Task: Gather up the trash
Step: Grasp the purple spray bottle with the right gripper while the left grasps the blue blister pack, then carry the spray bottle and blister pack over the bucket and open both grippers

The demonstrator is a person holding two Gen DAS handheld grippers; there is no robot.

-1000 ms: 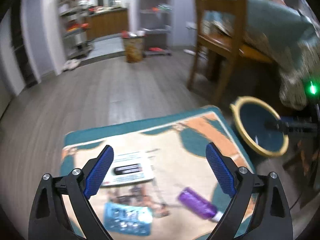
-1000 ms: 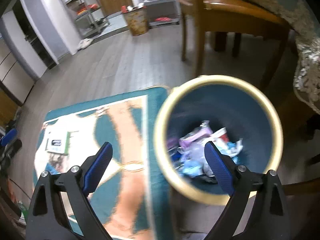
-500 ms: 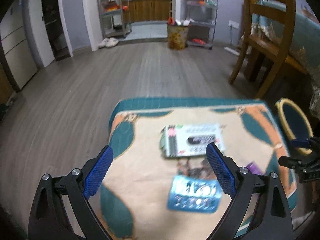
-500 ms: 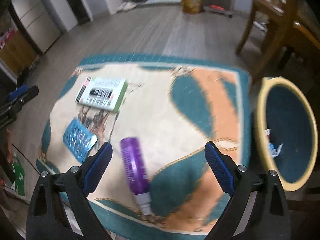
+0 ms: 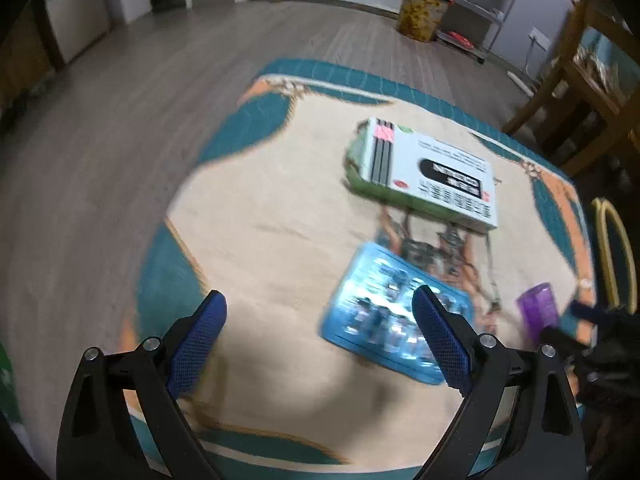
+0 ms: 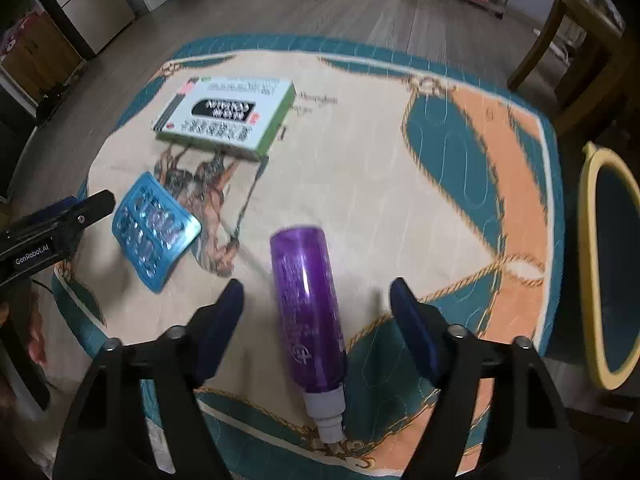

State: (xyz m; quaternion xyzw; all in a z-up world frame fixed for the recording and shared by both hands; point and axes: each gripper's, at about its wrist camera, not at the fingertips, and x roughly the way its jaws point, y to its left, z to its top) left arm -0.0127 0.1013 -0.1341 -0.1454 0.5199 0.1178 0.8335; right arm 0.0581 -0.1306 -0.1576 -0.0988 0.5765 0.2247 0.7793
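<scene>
Your grippers hang over a quilted rug (image 6: 360, 168) of cream, teal and orange with a rope motif, spread on grey wood-plank flooring (image 5: 120, 120); wooden chair legs (image 6: 540, 40) stand at its far right, and a patterned bin (image 5: 420, 20) and metal shelving lie beyond. Your right gripper (image 6: 316, 328) has just been narrowing its jaws, yet they stand apart on either side of a glossy purple plastic bottle (image 6: 308, 312), pads clear of it; the bottle lies flat, grey cap towards you. Your left gripper (image 5: 320, 340) is spread wide, empty, beside a ridged blue blister tray (image 5: 392, 320). A flat white-and-green carton (image 6: 228, 116) lies further off. The yellow-rimmed teal trash bin (image 6: 600, 264) stands just off the rug's right edge.
</scene>
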